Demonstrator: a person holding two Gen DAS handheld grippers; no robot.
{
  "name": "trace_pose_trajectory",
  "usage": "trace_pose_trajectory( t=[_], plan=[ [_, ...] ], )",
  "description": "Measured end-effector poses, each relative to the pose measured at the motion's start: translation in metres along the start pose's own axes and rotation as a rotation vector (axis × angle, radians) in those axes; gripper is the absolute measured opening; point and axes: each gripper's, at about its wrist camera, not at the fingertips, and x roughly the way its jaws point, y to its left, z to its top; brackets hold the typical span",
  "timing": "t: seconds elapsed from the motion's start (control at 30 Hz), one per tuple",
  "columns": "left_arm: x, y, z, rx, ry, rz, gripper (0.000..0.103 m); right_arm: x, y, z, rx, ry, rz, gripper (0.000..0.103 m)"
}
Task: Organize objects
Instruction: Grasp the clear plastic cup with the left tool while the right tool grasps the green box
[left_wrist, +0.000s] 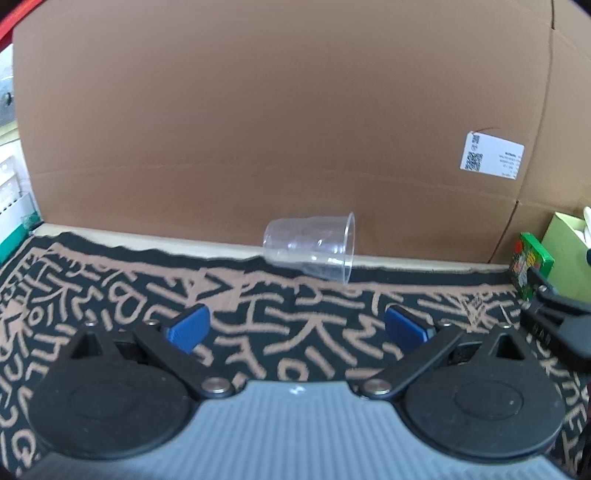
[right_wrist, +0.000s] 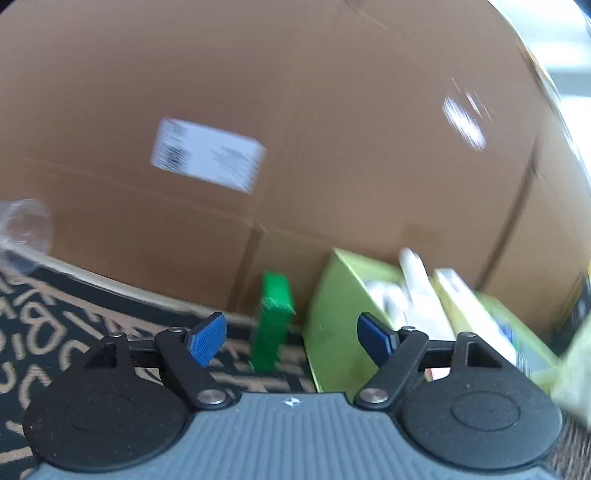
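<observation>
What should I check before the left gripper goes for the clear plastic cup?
1. Left gripper jaws open, nothing between them: ok.
2. Clear plastic cup lying on its side against the cardboard box: not ok for an upright grasp.
3. Patterned mat between gripper and cup free of objects: ok.
4. Right gripper open, empty: ok.
5. Green carton upright beside the lime-green box: ok.
6. Lime-green box contents: cannot tell, blurred.

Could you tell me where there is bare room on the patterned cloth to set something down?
The patterned cloth lies bare between the left gripper and the tipped clear cup by the cardboard box, and leftward of the cup. It is crowded at the right, where the small green box and the yellow-green box stand close together ahead of the right gripper.
</observation>
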Motion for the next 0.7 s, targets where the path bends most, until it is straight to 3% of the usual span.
trace_pose_trajectory(
  t=[0.07, 0.23, 0.37, 0.5, 0.57, 0.67, 0.7],
  plan=[
    [0.010, -0.005, 0.008, 0.005, 0.007, -0.010, 0.103, -0.002, 0.014, 0.005, -0.074, -0.035, -0.008, 0.081],
    [0.032, -0.016, 0.023, 0.013, 0.001, -0.005, 0.103, 0.030, 0.025, 0.018, -0.094, 0.060, 0.007, 0.081],
    [0.050, -0.019, 0.032, -0.001, 0.012, -0.002, 0.090, 0.046, 0.025, 0.014, -0.104, 0.123, 0.102, 0.080],
    [0.065, -0.015, 0.031, -0.024, 0.039, -0.006, 0.072, 0.016, 0.011, 0.003, -0.084, -0.032, 0.394, 0.073],
    [0.071, -0.010, 0.031, -0.045, 0.051, -0.010, 0.062, 0.001, 0.006, 0.001, -0.100, -0.082, 0.386, 0.073],
    [0.078, -0.003, 0.031, -0.085, 0.079, -0.032, 0.045, 0.001, -0.002, 0.001, -0.054, -0.039, 0.356, 0.075],
    [0.080, -0.003, 0.032, -0.089, 0.090, -0.034, 0.044, 0.006, -0.004, 0.001, -0.027, -0.011, 0.361, 0.075]
  ],
)
